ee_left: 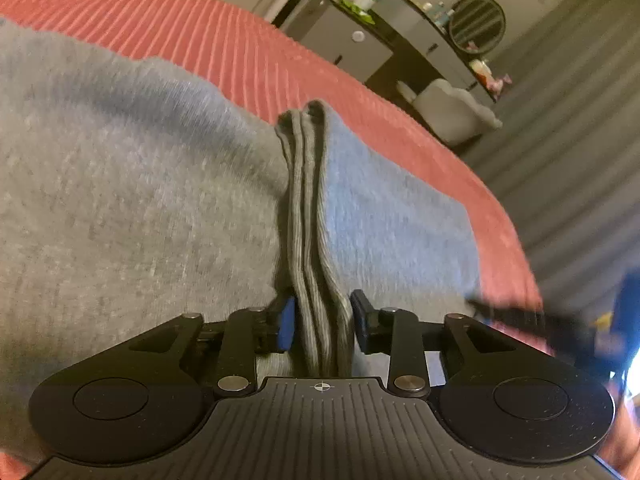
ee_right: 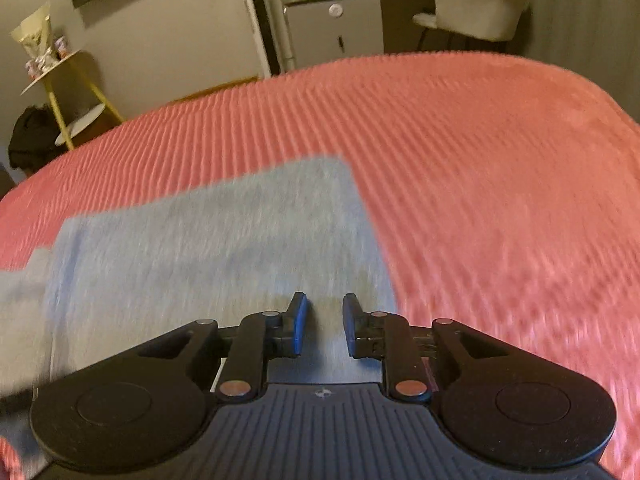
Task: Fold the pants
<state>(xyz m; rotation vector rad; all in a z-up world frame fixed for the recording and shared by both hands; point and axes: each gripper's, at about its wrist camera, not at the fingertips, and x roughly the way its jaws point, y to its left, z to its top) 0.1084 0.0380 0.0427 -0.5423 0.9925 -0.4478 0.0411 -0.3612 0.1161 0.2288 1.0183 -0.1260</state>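
Grey pants [ee_left: 132, 184] lie folded on the red ribbed bedspread [ee_left: 224, 40]. Their ribbed bands [ee_left: 308, 216] are stacked in several layers and stand up as a ridge running away from me. My left gripper [ee_left: 322, 320] is shut on the near end of that ridge, both pads against the layers. In the right wrist view the pants [ee_right: 208, 240] lie flat as a blurred grey rectangle. My right gripper [ee_right: 325, 320] hovers over their near right part, open, with a narrow gap and nothing pinched between its fingers.
The bedspread [ee_right: 480, 184] spreads wide to the right of the pants. Beyond the bed stand a small fridge [ee_right: 334, 30], a pale chair [ee_right: 476, 12] and a yellow shelf stand [ee_right: 64, 92]. A dark blurred shape [ee_left: 528, 316] crosses the bed's right edge.
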